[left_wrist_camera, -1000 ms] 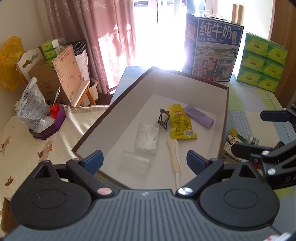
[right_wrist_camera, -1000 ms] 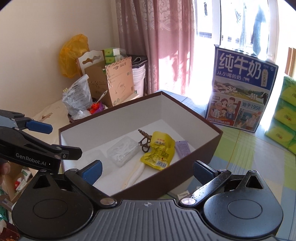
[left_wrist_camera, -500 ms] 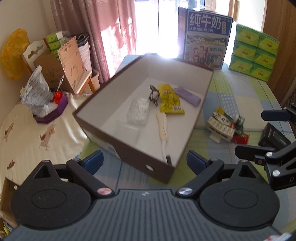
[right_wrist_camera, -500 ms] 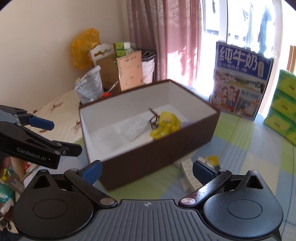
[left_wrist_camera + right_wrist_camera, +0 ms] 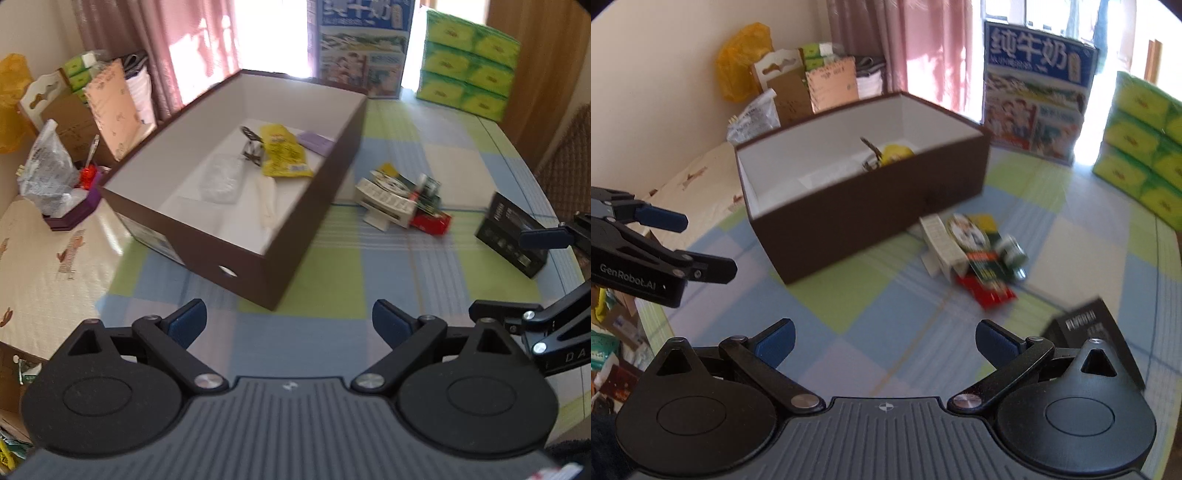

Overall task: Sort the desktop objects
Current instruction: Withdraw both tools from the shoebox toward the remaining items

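Note:
A brown box [image 5: 306,229] with a white inside stands on the checked tablecloth; it also shows in the right wrist view [image 5: 864,218]. Inside lie a yellow packet [image 5: 282,155], a purple item [image 5: 314,141], a clear plastic case [image 5: 221,179], a hair clip [image 5: 252,147] and a cream spoon-like item [image 5: 266,201]. Beside the box lies a pile: a white carton [image 5: 384,203], a red box [image 5: 985,291] and a small green bottle [image 5: 1011,253]. A black box [image 5: 511,230] lies further right. My left gripper [image 5: 288,323] and right gripper [image 5: 884,341] are open, empty, above the cloth in front of the box.
A large milk carton box [image 5: 1038,92] and stacked green tissue packs [image 5: 467,62] stand at the back of the table. Cardboard boxes and bags [image 5: 790,85] stand off the table at left. A cream cloth with animal prints [image 5: 48,251] lies left of the table.
Both grippers have pulled back and up from over the brown box, so the whole box and the pile beside it now show. Both stay open and empty.

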Demonstrator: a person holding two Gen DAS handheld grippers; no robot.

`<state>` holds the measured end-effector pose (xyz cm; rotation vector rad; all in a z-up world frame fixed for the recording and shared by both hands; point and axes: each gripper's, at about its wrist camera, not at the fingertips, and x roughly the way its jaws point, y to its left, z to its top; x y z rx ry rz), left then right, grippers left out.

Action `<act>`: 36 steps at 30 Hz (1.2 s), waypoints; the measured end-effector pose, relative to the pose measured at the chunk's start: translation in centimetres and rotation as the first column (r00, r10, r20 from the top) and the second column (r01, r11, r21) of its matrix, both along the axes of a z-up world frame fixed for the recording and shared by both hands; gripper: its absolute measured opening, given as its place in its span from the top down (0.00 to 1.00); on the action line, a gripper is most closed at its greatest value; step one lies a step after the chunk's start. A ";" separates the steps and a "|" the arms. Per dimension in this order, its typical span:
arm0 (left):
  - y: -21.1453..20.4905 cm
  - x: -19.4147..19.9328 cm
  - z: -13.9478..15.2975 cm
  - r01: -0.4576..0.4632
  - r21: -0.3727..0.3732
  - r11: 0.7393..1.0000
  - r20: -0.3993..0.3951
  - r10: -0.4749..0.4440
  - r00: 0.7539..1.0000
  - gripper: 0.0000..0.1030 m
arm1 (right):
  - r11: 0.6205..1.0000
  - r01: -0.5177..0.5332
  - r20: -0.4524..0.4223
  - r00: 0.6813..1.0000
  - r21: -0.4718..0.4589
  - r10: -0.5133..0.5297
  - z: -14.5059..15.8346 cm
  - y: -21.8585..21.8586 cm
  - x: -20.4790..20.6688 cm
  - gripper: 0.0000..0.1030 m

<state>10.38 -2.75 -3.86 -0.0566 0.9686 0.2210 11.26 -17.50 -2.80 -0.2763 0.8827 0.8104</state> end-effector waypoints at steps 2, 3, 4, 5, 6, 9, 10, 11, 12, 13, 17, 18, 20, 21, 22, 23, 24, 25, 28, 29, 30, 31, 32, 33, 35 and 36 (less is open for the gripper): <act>-0.8 0.2 -0.4 0.016 -0.006 1.000 -0.006 -0.016 1.000 0.08 | 1.000 0.018 -0.013 1.000 -0.016 -0.018 -0.5 -1.1 -0.1 0.02; -1.2 0.3 -0.6 0.025 -0.009 1.000 -0.010 -0.025 1.000 0.08 | 0.999 0.027 -0.020 0.999 -0.024 -0.028 -0.7 -1.6 -0.1 0.02; -1.6 0.4 -0.8 0.032 -0.010 0.999 -0.016 -0.032 0.999 0.08 | 0.999 0.039 -0.026 0.999 -0.033 -0.040 -0.9 -2.2 -0.1 0.02; -2.0 0.6 -1.0 0.039 -0.008 0.999 -0.023 -0.039 0.999 0.08 | 0.998 0.051 -0.031 0.998 -0.041 -0.052 -1.2 -2.7 -0.1 0.02; -2.5 0.7 -1.2 0.046 -0.005 0.999 -0.027 -0.046 0.999 0.08 | 0.997 0.063 -0.036 0.997 -0.049 -0.065 -1.4 -3.3 -0.1 0.02; -3.6 1.3 -1.8 0.069 -0.011 0.998 -0.041 -0.069 0.997 0.08 | 0.993 0.101 -0.052 0.993 -0.068 -0.104 -2.0 -4.9 0.0 0.02; -3.9 1.4 -2.0 0.076 -0.015 0.997 -0.044 -0.077 0.996 0.08 | 0.991 0.113 -0.056 0.992 -0.074 -0.117 -2.2 -5.5 0.0 0.02; -4.2 1.6 -2.2 0.084 -0.017 0.996 -0.047 -0.085 0.995 0.08 | 0.989 0.124 -0.059 0.990 -0.079 -0.129 -2.4 -6.0 0.0 0.02; -4.5 1.8 -2.4 0.092 -0.019 0.996 -0.052 -0.092 0.994 0.08 | 0.987 0.134 -0.062 0.988 -0.084 -0.140 -2.6 -6.5 0.0 0.02; -4.8 1.9 -2.6 0.100 -0.021 0.995 -0.056 -0.101 0.993 0.08 | 0.986 0.144 -0.065 0.987 -0.088 -0.150 -2.7 -6.9 0.1 0.02; -6.1 2.8 -3.4 0.130 -0.031 0.991 -0.072 -0.132 0.989 0.08 | 0.979 0.177 -0.079 0.979 -0.105 -0.185 -3.3 -8.3 0.4 0.02; -6.3 3.0 -3.6 0.138 -0.034 0.990 -0.074 -0.140 0.987 0.08 | 0.977 0.184 -0.080 0.978 -0.109 -0.194 -3.4 -8.7 0.5 0.02; -6.7 3.5 -4.0 0.153 -0.038 0.988 -0.076 -0.155 0.985 0.08 | 0.973 0.202 -0.083 0.974 -0.115 -0.212 -3.8 -9.3 0.7 0.02; -6.8 3.8 -4.1 0.161 -0.040 0.986 -0.074 -0.164 0.984 0.08 | 0.971 0.210 -0.084 0.972 -0.117 -0.220 -3.9 -9.6 1.0 0.02; -7.0 4.1 -4.3 0.170 -0.038 0.985 -0.072 -0.172 0.982 0.08 | 0.968 0.219 -0.083 0.970 -0.120 -0.230 -4.0 -9.9 1.2 0.02; -7.1 4.6 -4.4 0.178 -0.029 0.984 -0.069 -0.179 0.981 0.08 | 0.965 0.229 -0.078 0.968 -0.124 -0.240 -4.2 -10.2 1.3 0.02; -7.2 5.0 -4.6 0.184 -0.015 0.983 -0.065 -0.185 0.981 0.08 | 0.962 0.240 -0.072 0.965 -0.131 -0.251 -4.3 -10.6 1.5 0.02; -7.4 5.5 -4.7 0.190 -0.003 0.982 -0.061 -0.190 0.980 0.08 | 0.958 0.251 -0.067 0.963 -0.136 -0.262 -4.4 -11.0 1.8 0.02; -7.6 7.1 -5.1 0.214 0.013 0.977 -0.049 -0.213 0.976 0.08 | 0.945 0.290 -0.051 0.953 -0.149 -0.300 -4.6 -12.2 2.8 0.02; -7.7 7.6 -5.2 0.222 0.016 0.975 -0.044 -0.222 0.974 0.08 | 0.941 0.303 -0.045 0.949 -0.151 -0.312 -4.7 -12.6 3.2 0.02; -7.7 8.1 -5.3 0.231 0.018 0.973 -0.040 -0.231 0.972 0.08 | 0.936 0.318 -0.039 0.944 -0.154 -0.327 -4.8 -13.0 3.6 0.02; -7.8 8.6 -5.5 0.242 0.018 0.970 -0.035 -0.241 0.970 0.08 | 0.929 0.334 -0.033 0.939 -0.156 -0.343 -4.8 -13.4 4.1 0.02; -7.8 9.1 -5.7 0.251 0.016 0.968 -0.032 -0.251 0.968 0.08 | 0.925 0.347 -0.027 0.934 -0.157 -0.356 -4.8 -13.7 4.4 0.02; -7.9 9.7 -5.9 0.258 0.016 0.966 -0.034 -0.257 0.966 0.08 | 0.921 0.359 -0.021 0.930 -0.154 -0.366 -4.9 -14.1 4.9 0.02; -7.9 10.7 -6.4 0.272 0.014 0.962 -0.037 -0.272 0.962 0.08 | 0.914 0.373 -0.008 0.925 -0.157 -0.379 -5.1 -14.5 5.8 0.02; -8.0 11.2 -6.6 0.277 0.013 0.961 -0.037 -0.277 0.960 0.08 | 0.917 0.368 -0.001 0.928 -0.154 -0.372 -5.2 -14.7 6.2 0.02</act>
